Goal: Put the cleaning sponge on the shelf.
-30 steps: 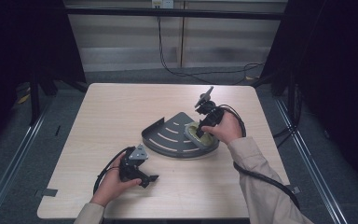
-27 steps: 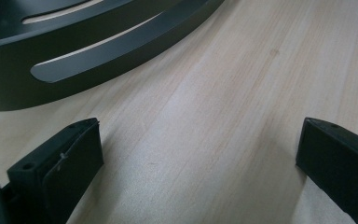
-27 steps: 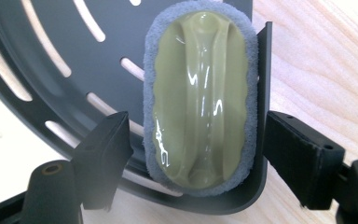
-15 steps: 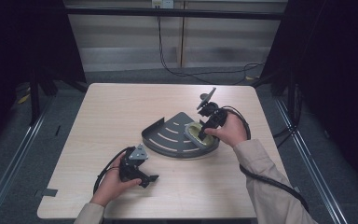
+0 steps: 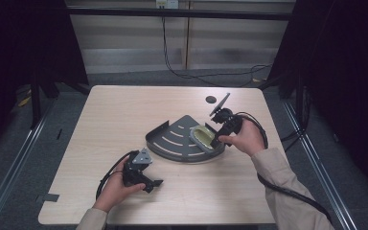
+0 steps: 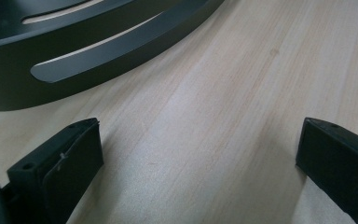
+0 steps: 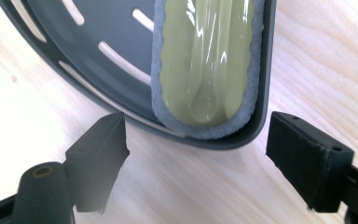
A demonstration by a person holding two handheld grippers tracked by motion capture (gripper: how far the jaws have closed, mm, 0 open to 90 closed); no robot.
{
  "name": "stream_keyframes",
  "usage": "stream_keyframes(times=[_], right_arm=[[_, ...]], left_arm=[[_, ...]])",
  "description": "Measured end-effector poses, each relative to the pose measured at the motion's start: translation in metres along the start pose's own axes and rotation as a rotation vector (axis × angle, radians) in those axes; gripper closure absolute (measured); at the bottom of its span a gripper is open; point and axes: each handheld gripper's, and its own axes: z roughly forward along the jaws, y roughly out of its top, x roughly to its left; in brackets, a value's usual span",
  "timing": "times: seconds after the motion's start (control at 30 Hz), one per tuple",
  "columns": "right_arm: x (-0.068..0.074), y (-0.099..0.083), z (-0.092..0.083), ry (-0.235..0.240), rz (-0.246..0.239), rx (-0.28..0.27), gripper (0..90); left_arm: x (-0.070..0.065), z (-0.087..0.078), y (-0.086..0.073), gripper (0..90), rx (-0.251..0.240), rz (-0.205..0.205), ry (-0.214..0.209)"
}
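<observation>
Right gripper (image 7: pixel 196 154) drawn back from sponge (image 7: pixel 209 60) in tray (image 5: pixel 172 139); both grippers' jaws wide, empty.

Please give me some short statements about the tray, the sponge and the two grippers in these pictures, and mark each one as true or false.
1. The yellow-green sponge lies inside the dark slotted tray. True.
2. The right gripper is shut on the sponge. False: its jaws stand open, just outside the tray's rim.
3. The left gripper is open over bare table. True.
4. The left gripper holds the tray's edge. False: the tray lies beyond its jaws, untouched.
5. The sponge is wrapped in clear film. True.
</observation>
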Motion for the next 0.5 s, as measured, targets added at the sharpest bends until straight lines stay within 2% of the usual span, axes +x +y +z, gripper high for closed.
stream_keyframes(times=[0.5], right_arm=[[0.007, -0.023, -0.001, 0.021, -0.027, -0.019, 17.1]], left_arm=[[0.0, 0.0, 0.0, 0.0, 0.002, -0.003, 0.0]])
